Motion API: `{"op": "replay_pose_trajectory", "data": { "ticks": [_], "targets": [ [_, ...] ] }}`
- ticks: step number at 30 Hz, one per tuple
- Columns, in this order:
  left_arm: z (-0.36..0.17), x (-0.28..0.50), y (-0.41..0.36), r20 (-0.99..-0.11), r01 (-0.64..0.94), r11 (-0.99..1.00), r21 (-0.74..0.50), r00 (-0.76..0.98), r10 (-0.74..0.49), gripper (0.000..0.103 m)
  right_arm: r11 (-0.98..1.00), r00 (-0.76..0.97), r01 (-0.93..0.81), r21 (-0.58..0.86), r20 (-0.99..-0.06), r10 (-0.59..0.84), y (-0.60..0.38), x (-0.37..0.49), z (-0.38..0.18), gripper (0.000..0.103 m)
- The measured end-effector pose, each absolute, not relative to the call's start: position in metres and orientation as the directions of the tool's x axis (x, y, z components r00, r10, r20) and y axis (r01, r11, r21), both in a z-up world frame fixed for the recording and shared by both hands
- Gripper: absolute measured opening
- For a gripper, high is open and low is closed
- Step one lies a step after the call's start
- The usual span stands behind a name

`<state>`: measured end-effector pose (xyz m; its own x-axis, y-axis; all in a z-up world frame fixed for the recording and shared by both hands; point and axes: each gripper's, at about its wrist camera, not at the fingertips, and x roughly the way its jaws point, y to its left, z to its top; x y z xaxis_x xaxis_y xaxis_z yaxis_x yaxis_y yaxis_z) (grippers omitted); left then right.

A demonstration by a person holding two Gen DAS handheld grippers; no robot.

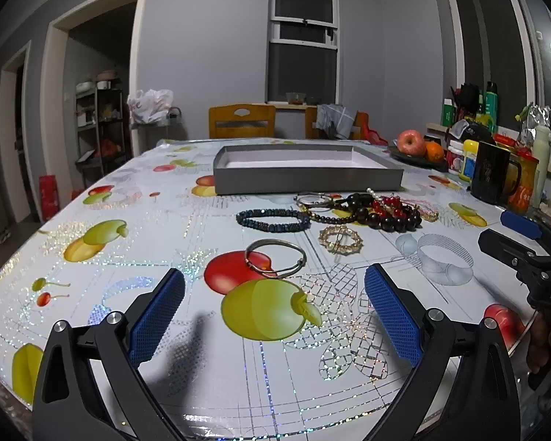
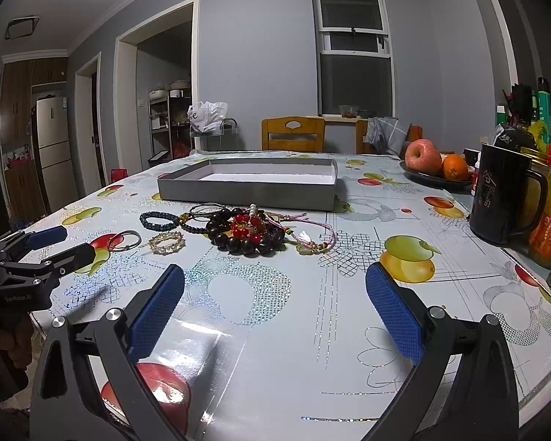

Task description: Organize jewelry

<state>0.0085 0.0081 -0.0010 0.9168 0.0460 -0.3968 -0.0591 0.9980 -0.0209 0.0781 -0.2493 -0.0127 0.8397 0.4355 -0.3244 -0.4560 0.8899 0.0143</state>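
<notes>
1. The left gripper (image 1: 273,308) hangs low over the counter (image 1: 187,228) near its near edge, jaws spread wide and holding nothing.
2. The right gripper (image 2: 274,310) is likewise wide open and empty, also above the near part of the counter, to the right of the left one.
3. A grey tray (image 1: 305,176) sits toward the far edge of the counter; what shows of its white inside is bare.
4. The jewelry lies loose on the counter just in front of the tray's near wall.
5. A silver bangle (image 1: 275,259) is the piece closest to the left gripper, resting partly on a printed red fruit.
6. A gold bracelet (image 1: 341,239) lies just right of the bangle, apart from it.
7. A dark blue bead bracelet (image 1: 272,219) lies behind the bangle, nearer the tray.
8. A heap (image 2: 246,233) of large dark beads, red beads and thin rings is piled to the right of the blue bracelet; the pieces overlap and cannot be told apart fully.
9. A pink cord (image 2: 312,226) trails from the heap's right side.
10. A black mug (image 2: 503,198) stands near the counter's right edge, with a fruit plate (image 2: 437,180) behind it.
</notes>
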Motion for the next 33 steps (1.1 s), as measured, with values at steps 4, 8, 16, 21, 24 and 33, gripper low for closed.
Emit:
{"op": "replay_pose_trajectory", "data": {
  "ticks": [4, 8, 16, 21, 24, 33],
  "targets": [
    [-0.006, 0.008, 0.010, -0.408, -0.059, 0.998, -0.022, 0.912, 0.045, 0.097, 0.890, 0.838, -0.455, 0.017, -0.329, 0.435, -0.249, 0.079, -0.014, 0.097],
    [-0.007, 0.007, 0.008, -0.430, -0.057, 0.998, -0.016, 0.902, 0.044, 0.097, 0.890, 0.833, -0.456, 0.016, -0.344, 0.433, -0.248, 0.080, -0.014, 0.097],
    [0.004, 0.009, 0.005, -0.485, -0.035, 0.999, -0.012, 0.874, 0.025, 0.097, 0.882, 0.808, -0.472, 0.005, -0.399, 0.434, -0.245, 0.081, -0.004, 0.097],
    [0.019, 0.016, 0.004, -0.499, -0.011, 1.000, -0.022, 0.867, -0.002, 0.097, 0.872, 0.795, -0.489, 0.019, -0.402, 0.455, -0.248, 0.082, 0.019, 0.097],
    [0.031, 0.018, 0.002, -0.501, 0.000, 1.000, -0.005, 0.866, -0.002, 0.097, 0.867, 0.796, -0.498, 0.004, -0.395, 0.459, -0.250, 0.087, 0.038, 0.097],
    [0.054, 0.058, -0.018, -0.604, 0.173, 0.984, 0.041, 0.789, -0.113, 0.095, 0.828, 0.719, -0.560, -0.015, -0.506, 0.477, -0.238, 0.131, 0.061, 0.097]
  ]
}}
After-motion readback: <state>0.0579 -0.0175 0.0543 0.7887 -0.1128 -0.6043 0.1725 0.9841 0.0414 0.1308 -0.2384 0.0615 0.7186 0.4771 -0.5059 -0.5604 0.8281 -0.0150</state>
